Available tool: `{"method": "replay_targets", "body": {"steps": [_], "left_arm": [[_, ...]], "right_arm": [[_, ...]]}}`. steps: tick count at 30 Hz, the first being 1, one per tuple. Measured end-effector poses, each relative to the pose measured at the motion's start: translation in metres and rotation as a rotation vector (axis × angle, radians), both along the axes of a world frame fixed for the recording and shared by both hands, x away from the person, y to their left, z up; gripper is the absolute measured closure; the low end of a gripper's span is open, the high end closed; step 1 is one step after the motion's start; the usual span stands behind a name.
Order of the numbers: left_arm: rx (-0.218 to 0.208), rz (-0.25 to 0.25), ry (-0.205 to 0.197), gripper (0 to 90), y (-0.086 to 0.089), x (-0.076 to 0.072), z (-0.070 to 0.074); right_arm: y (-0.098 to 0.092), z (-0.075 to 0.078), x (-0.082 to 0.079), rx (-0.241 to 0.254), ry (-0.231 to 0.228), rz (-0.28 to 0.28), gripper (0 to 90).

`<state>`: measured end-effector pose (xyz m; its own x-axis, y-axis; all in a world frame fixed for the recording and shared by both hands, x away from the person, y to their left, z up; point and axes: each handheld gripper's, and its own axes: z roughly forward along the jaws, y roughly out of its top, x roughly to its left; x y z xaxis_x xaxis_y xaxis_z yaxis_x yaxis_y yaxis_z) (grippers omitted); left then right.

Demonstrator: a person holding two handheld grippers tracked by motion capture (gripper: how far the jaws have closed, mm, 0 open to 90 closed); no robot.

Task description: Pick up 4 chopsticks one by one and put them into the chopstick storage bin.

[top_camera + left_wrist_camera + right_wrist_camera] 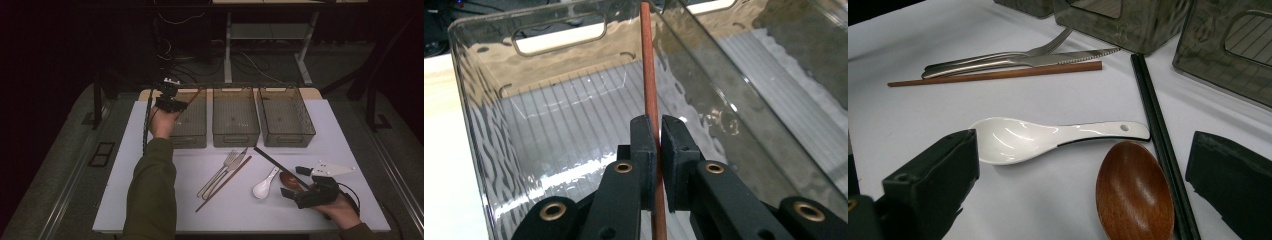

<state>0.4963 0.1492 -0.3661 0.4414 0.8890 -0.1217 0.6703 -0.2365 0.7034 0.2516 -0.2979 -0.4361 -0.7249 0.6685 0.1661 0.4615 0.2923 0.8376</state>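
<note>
My left gripper (176,105) hovers over the left clear bin (189,136), raised above the table. Its jaws are shut on a brown chopstick (648,75), which points into the bin (549,100) along its floor. My right gripper (296,182) rests low at the table's front right and stands open. A brown wooden spoon (1135,192) lies between its jaws, which do not touch it. Just left of that lies a white ceramic spoon (1013,140), and a pair of black chopsticks (1158,125) runs beside the wooden spoon.
A middle bin (235,135) and a right bin (287,135) stand in a row with the left one at the back. A fork (220,170), a knife (231,167) and a second brown chopstick (225,184) lie together mid-table on the white mat (125,200).
</note>
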Motion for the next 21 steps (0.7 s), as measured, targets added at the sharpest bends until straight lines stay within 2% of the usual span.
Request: {"method": "replay_targets", "body": {"steps": [5, 6, 8, 12, 21], "left_arm": [[0.007, 0.006, 0.015, 82.7, -0.001, 0.002, -0.004], [0.024, 0.014, 0.002, 78.9, -0.001, 0.001, -0.004], [0.025, 0.015, 0.003, 72.8, 0.000, 0.001, -0.004], [0.019, 0.002, -0.015, 66.2, -0.001, -0.001, -0.003], [-0.033, -0.055, -0.060, 54.0, -0.001, -0.009, 0.008]], "right_arm": [[0.000, 0.000, 0.000, 0.002, -0.001, -0.002, 0.6], [0.000, 0.000, -0.001, 0.003, 0.001, -0.001, 0.6], [0.000, 0.000, -0.001, 0.003, 0.001, -0.002, 0.6], [0.000, 0.000, 0.000, 0.001, -0.003, 0.000, 0.6], [0.000, 0.000, 0.000, 0.000, -0.001, 0.000, 0.6]]}}
